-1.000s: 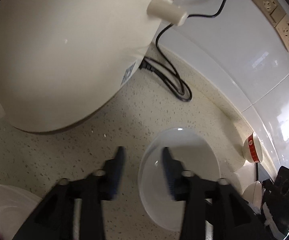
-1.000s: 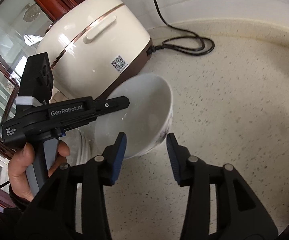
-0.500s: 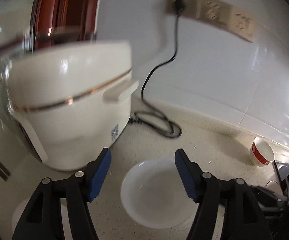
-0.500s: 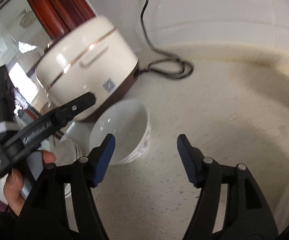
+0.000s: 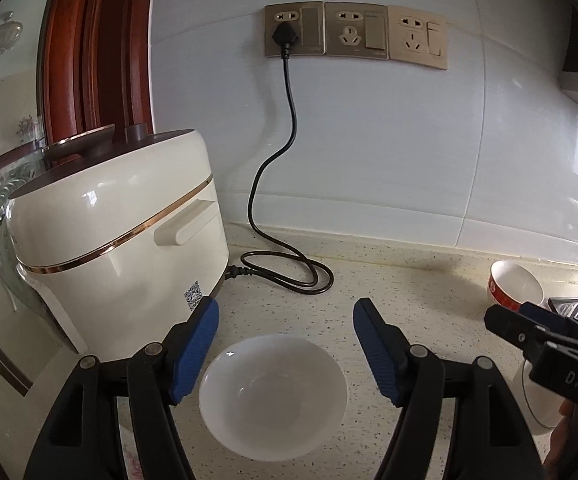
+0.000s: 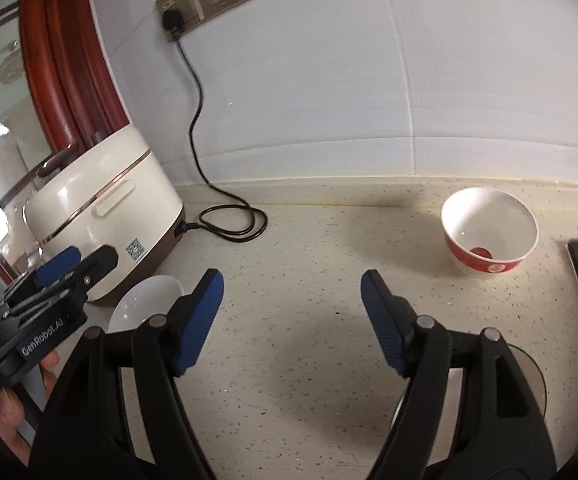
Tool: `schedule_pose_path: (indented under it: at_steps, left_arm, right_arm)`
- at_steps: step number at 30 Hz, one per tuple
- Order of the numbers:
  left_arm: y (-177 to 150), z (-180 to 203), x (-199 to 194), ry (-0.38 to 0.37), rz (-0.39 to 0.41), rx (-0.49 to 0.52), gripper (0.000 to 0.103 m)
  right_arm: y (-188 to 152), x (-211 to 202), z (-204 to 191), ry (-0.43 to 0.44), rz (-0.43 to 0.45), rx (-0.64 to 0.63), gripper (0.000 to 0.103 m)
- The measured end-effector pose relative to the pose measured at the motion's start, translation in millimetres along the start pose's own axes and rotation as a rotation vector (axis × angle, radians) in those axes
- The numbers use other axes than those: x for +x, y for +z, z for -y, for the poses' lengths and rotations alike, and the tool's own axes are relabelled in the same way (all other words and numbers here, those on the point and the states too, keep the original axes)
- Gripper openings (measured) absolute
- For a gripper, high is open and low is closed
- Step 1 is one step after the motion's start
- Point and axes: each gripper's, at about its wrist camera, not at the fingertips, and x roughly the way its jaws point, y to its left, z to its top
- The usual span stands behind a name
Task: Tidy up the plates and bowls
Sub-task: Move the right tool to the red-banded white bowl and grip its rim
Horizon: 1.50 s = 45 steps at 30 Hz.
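- Left hand-held gripper point(image 5: 285, 344): jaws wide apart, nothing between the pads, held above the desk point(image 5: 409, 280).
- White bowl point(image 5: 273, 398): upright on desk, just below/ahead of L gripper, between its two fingers in the left wrist view; not touched by either. Empty inside.
- Right hand-held gripper point(image 6: 292, 314): jaws wide apart, holding nothing; only bare speckled desk between its fingers.
- Red-and-white bowl point(image 6: 489, 236): upright on desk, ahead and to the right of R gripper, well apart from it, near the wall. Red spot at its bottom.
- Rice cooker point(image 5: 121, 248): cream w/ gold band, ahead-left of L gripper, just beside white bowl. Black cord point(image 5: 289, 160) runs from its base, loops on desk, goes up to wall socket point(image 5: 294, 30).
- R gripper body shows at right edge of the left wrist view; L gripper at left edge of the right wrist view.
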Motion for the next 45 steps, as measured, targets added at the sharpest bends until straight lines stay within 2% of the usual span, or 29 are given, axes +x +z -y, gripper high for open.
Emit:
schedule_pose_path:
  at_steps: [17, 20, 25, 27, 29, 31, 34, 37, 38, 41, 43, 45]
  left_arm:
    - [-3.1, 14.5, -3.7, 0.006, 0.013, 0.033, 0.071]
    - [-3.6, 17.6, -1.9, 0.002, 0.011, 0.042, 0.072]
    - [-4.0, 27.7, 4.6, -0.046, -0.012, 0.047, 0.072]
    - [-2.5, 33.1, 8.3, -0.132, -0.04, 0.039, 0.072]
    - [-0.3, 39.2, 15.1, -0.288, -0.093, 0.022, 0.072]
    - [1.0, 46.4, 26.9, -0.47, -0.181, -0.016, 0.072]
    - [-1.9, 58.8, 42.0, -0.684, -0.294, -0.092, 0.071]
    - [-9.6, 72.0, 56.9, -0.815, -0.416, -0.156, 0.067]
    - [-12.5, 76.6, 61.1, -0.838, -0.447, -0.164, 0.061]
    - [-25.9, 98.2, 73.7, -0.889, -0.559, -0.136, 0.048]
    - [-37.5, 111.3, 75.1, -0.917, -0.597, -0.112, 0.047]
    - [-45.0, 120.7, 77.9, -0.937, -0.619, -0.098, 0.047]
  right_arm:
    - [1.1, -11.9, 14.7, -0.031, 0.008, 0.016, 0.074]
    - [2.1, -13.4, 15.5, -0.07, 0.003, 0.001, 0.074]
    - [7.0, -22.7, 28.0, -0.112, -0.019, 0.004, 0.074]
    - [9.3, -25.4, 36.9, -0.122, -0.035, 0.018, 0.074]
    - [11.4, -30.7, 51.7, -0.108, -0.058, 0.051, 0.074]
    - [13.6, -35.0, 67.0, -0.1, -0.089, 0.076, 0.074]
    - [11.0, -40.9, 89.9, -0.107, -0.141, 0.096, 0.074]
    - [5.2, -46.6, 115.6, -0.11, -0.2, 0.129, 0.074]
    - [3.5, -49.6, 122.7, -0.122, -0.204, 0.14, 0.074]
    - [-5.1, -53.1, 140.1, -0.135, -0.249, 0.155, 0.074]
    - [-12.7, -53.0, 148.8, -0.162, -0.29, 0.156, 0.074]
    - [-19.2, -50.2, 153.4, -0.155, -0.331, 0.148, 0.073]
